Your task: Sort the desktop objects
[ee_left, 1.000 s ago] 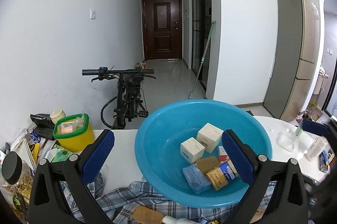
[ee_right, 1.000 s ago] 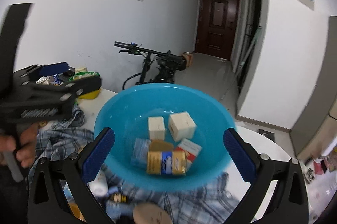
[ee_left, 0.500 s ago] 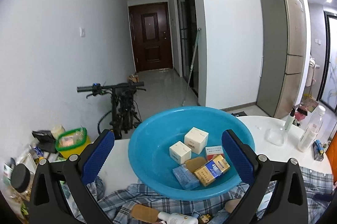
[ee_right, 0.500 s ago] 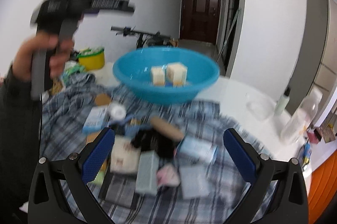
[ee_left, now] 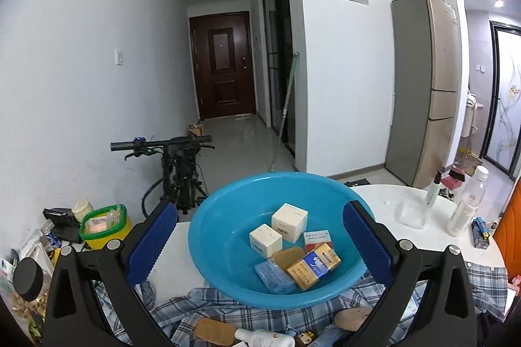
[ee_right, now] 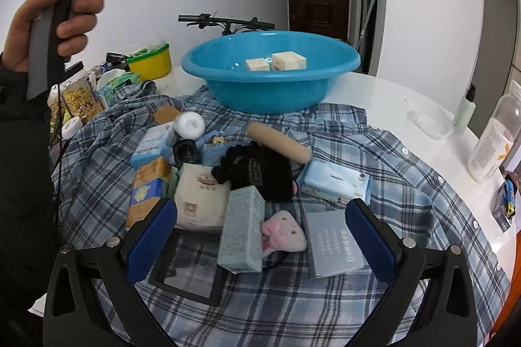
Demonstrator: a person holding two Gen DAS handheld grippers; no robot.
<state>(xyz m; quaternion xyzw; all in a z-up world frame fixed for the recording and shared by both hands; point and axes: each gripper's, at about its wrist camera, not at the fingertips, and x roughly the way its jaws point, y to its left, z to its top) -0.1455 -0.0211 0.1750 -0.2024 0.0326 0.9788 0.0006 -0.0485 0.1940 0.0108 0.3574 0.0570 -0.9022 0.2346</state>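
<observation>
Left wrist view: up high and close behind the blue basin (ee_left: 228,236), looking down the hall to the door (ee_left: 221,66). Right wrist view: farther back and lower, looking across the plaid shirt (ee_right: 374,151) toward the same basin (ee_right: 270,86). Both show basin, bicycle (ee_left: 176,164), door.

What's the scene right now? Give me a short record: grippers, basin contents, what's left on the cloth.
left gripper: open, empty, raised facing the blue basin
right gripper: open, empty, above the plaid shirt
basin contents: two white boxes, a red-and-white pack, a gold-and-blue pack, a blue pack, a brown piece
left on shirt: pale blue carton, pink plush, grey booklet, black plush, tissue pack, roller
</observation>
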